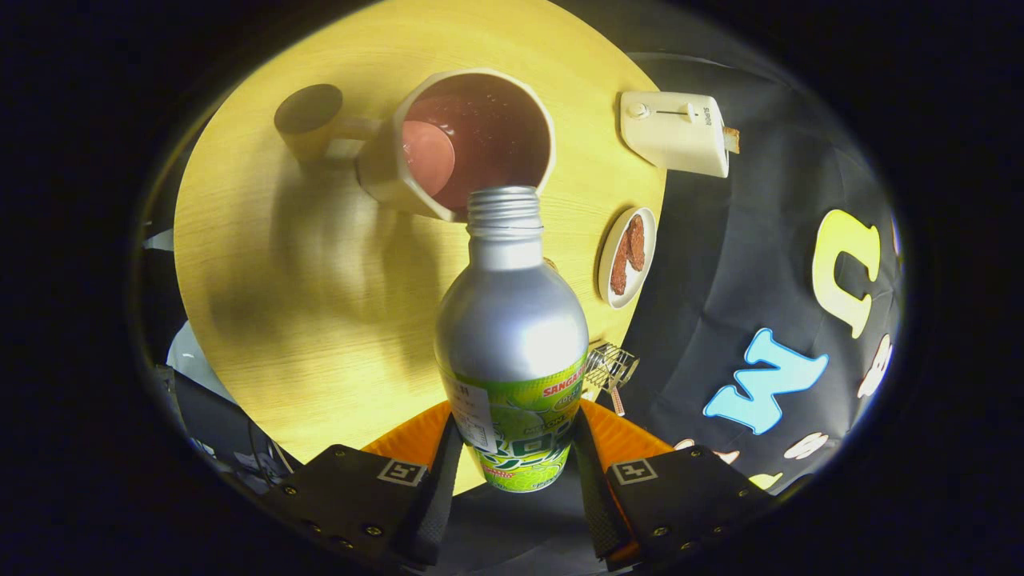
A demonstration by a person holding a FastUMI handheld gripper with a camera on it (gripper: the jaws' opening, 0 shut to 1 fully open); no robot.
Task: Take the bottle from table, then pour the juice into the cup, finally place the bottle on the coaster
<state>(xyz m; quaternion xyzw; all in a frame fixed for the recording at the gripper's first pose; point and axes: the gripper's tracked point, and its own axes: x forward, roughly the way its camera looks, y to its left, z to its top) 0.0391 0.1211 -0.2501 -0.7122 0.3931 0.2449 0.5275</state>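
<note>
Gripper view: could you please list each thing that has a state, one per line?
gripper: shut on the bottle, both fingers pressing its labelled lower body.
bottle: uncapped, held tipped with its open neck at the cup's rim.
cup: mouth open towards the bottle, inside dark reddish.
toaster: on the table beside the cup.
plate: holds brown food.

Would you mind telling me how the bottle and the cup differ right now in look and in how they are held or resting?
The bottle is silvery metal with a green label; the cup is cream outside and dark inside. The bottle is clamped between both fingers of the gripper, lifted and tipped; the cup stands free on the round table. The bottle's threaded neck is narrow; the cup's mouth is wide. Both are open, the bottle's mouth at the cup's rim.
</note>
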